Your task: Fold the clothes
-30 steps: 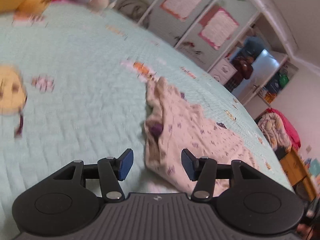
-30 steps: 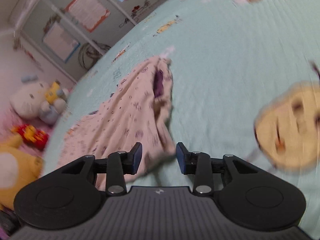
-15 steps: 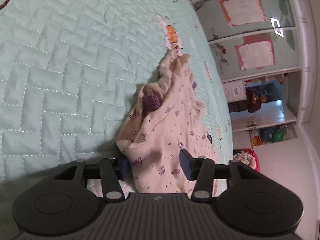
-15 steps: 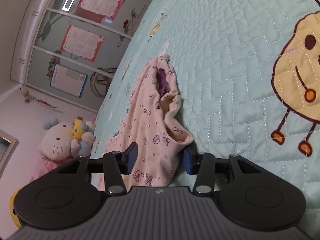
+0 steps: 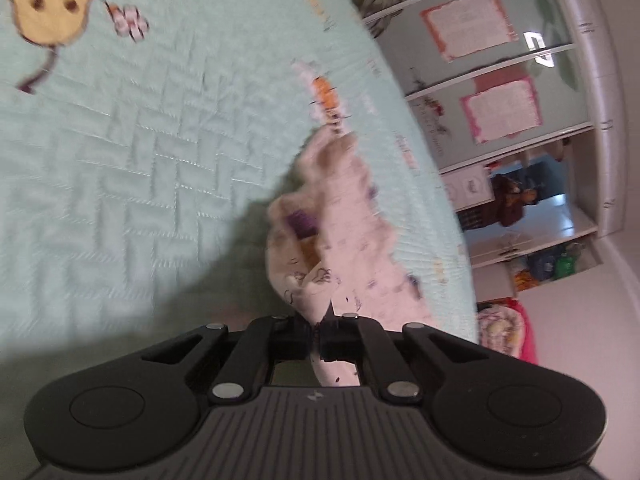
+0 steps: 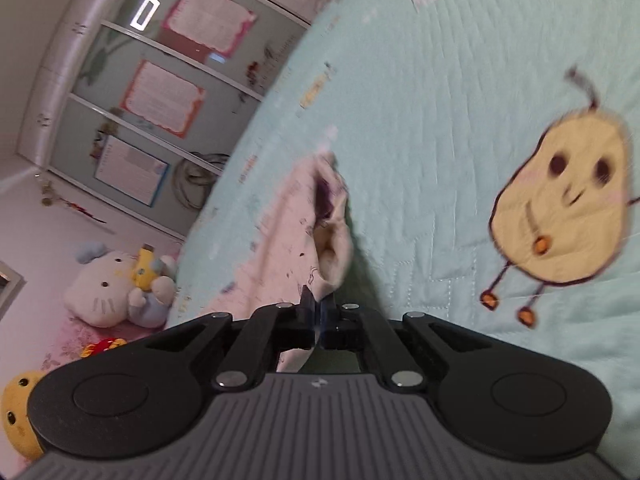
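A cream printed garment [image 5: 344, 240] is seen pinched by both grippers above a mint quilted bedspread [image 5: 120, 200]. In the left wrist view, the left gripper [image 5: 320, 334] appears at lower centre, its jaws closed tight on a fold of the cloth, which rises from the fingertips toward the centre of the frame, a purple patch visible near its middle. In the right wrist view, the right gripper [image 6: 318, 320] is likewise clamped on an edge of the garment [image 6: 288, 240], which is stretched away to upper left of the fingertips. A pear-faced cartoon [image 6: 560, 216] is stitched into the bedspread [image 6: 420, 80] at right. A white plush cat [image 6: 108, 284] is seen at lower left, with wardrobe doors [image 6: 160, 92] behind. Both frames are blurred.
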Motion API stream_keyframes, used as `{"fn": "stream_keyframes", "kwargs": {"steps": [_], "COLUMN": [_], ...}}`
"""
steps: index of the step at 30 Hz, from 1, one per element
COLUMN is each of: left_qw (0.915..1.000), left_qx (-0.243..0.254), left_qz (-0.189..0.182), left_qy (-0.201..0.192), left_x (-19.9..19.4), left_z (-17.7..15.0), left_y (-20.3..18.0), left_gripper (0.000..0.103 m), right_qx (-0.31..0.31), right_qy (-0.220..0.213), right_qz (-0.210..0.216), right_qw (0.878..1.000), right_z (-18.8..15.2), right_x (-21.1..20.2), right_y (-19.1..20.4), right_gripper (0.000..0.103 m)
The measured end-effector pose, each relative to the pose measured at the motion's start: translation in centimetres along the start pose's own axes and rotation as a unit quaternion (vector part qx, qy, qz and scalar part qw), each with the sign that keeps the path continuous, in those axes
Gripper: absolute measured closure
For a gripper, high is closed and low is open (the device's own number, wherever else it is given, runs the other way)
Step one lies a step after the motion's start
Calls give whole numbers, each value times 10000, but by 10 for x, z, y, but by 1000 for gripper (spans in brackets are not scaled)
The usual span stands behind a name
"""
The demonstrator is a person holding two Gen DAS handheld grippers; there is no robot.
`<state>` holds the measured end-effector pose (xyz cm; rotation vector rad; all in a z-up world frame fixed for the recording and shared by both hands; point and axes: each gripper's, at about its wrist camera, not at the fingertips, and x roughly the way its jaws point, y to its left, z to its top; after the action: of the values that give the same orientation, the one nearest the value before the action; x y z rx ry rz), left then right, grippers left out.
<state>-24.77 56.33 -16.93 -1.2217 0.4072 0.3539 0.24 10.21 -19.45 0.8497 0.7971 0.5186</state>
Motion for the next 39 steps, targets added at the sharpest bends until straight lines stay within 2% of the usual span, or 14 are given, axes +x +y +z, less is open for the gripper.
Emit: {"fn": "stream_keyframes", "kwargs": {"steps": [4,7,9,11,13,17,18,19,20,21,23,32,36,39], "left_qw": [9991,9990,9995,9994,9992,9995,9994,9993,9989,9977,9941,9957,9921,9928], "left_qx": [316,-26,-128,-105,-28,-7,50,108,224,429,773,839,936,791], "left_qz": [254,381,240,249,298,262,285,307,367,498,751,321,508,620], "left_qy": [144,239,188,212,266,203,193,183,161,152,153,231,670,654], "left_x": [-5,6,2,3,7,8,8,8,11,10,8,-74,-71,-75], "left_z": [-22,-32,-32,-30,-29,-29,-30,-31,-31,-33,-37,-79,-106,-108], "left_y": [9,37,42,40,36,26,23,20,14,9,3,-4,22,36], "left_gripper": [101,97,97,94,91,65,64,65,72,100,102,102,101,101], "right_qx": [-112,349,584,617,579,509,488,390,294,225,113,-191,-85,140], "right_qy": [360,949,759,638,599,469,435,459,484,521,526,496,706,875], "right_qz": [181,-185,31,202,367,245,196,84,-26,-102,-167,-56,-275,-389], "right_qw": [9991,9947,9954,9958,9959,9973,9977,9982,9984,9983,9984,9986,9971,9953], "right_z": [-9,-24,-30,-30,-28,-27,-27,-27,-27,-28,-29,-23,-34,-47], "right_x": [-22,-1,-7,-11,-7,0,2,4,6,6,-2,-90,-120,-120], "right_y": [-6,-40,-53,-53,-51,-45,-43,-40,-38,-38,-39,-33,-53,-71], "right_gripper": [103,97,96,77,68,69,72,81,100,100,100,100,100,99]}}
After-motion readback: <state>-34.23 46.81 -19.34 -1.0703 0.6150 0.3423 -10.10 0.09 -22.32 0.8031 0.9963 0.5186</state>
